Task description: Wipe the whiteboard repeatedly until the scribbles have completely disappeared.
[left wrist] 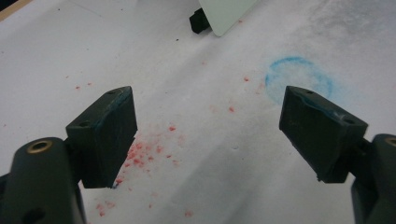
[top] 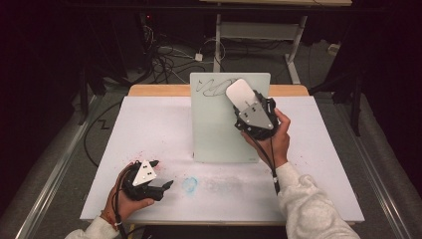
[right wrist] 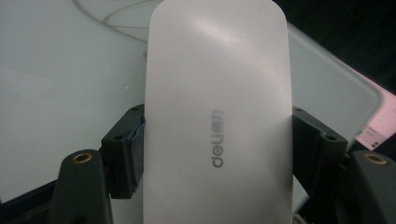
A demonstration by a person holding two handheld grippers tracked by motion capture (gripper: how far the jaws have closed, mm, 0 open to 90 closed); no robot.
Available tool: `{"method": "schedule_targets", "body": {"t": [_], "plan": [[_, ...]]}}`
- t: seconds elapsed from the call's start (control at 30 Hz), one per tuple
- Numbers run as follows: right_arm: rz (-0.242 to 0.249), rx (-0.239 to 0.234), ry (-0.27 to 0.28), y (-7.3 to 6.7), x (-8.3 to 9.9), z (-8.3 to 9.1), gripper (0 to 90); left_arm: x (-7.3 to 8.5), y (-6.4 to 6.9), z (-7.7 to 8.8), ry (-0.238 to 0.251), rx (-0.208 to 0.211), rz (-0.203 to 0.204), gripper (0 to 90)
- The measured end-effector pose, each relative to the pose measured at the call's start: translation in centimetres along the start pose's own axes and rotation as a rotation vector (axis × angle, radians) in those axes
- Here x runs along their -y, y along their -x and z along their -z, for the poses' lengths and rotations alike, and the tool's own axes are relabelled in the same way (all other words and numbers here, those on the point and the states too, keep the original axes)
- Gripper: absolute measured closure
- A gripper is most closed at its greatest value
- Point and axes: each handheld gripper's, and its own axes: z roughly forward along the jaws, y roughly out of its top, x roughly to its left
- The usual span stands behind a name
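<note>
Nearest the person's edge of the white surface (top: 149, 129), the left gripper (top: 161, 175) rests in the left hand (top: 130, 199), jaws spread wide and holding nothing, tips pointing toward the board. Seen from the left gripper view, the left gripper (left wrist: 208, 126) shows bare surface between its jaws, with red crumbs (left wrist: 140, 151) scattered beside the left-hand jaw. A faint blue ring smudge (top: 189, 184) lies on the surface just short of the board's near edge, close to the left gripper's tips; in the left gripper view the same smudge sits just beyond the right-hand jaw. The pale green board (top: 214, 124) lies flat on the middle of the surface, reaching to the far wooden edge (top: 159, 90). A dark scribble (top: 211, 87) marks the board's far end. Over the board's right side, the right hand (top: 272, 139) holds the right gripper (top: 249, 102), jaws clamped on a white oval eraser (top: 240, 93) that overlaps the scribble's right end. In the right gripper view the eraser (right wrist: 217, 93) carries grey lettering, gripped at both long sides. Beyond the surface, cables (top: 169, 57) lie on the floor.
</note>
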Motion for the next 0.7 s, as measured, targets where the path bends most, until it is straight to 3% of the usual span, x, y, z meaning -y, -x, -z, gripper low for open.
{"method": "schedule_targets", "body": {"t": [0.13,0.23,0.3,0.6,0.7], "plan": [[0.042,-0.029,-0.004,-1.9,0.3,0.0,30.8,0.0,0.0,0.0,0.001,-0.001,-0.003,18.5],[0.066,-0.039,-0.004,-2.1,0.4,0.0,30.8,0.0,0.0,0.1,0.001,-0.002,-0.002,18.6],[0.06,-0.053,-0.001,-1.6,0.3,0.0,30.8,0.0,0.0,0.1,0.001,-0.003,-0.002,18.6],[-0.059,0.077,-0.001,3.0,0.1,0.3,30.8,0.0,0.0,0.1,0.002,-0.003,-0.003,18.5],[-0.087,0.08,0.002,3.4,0.2,0.3,30.9,0.0,0.0,0.1,0.002,-0.003,-0.004,18.5]]}}
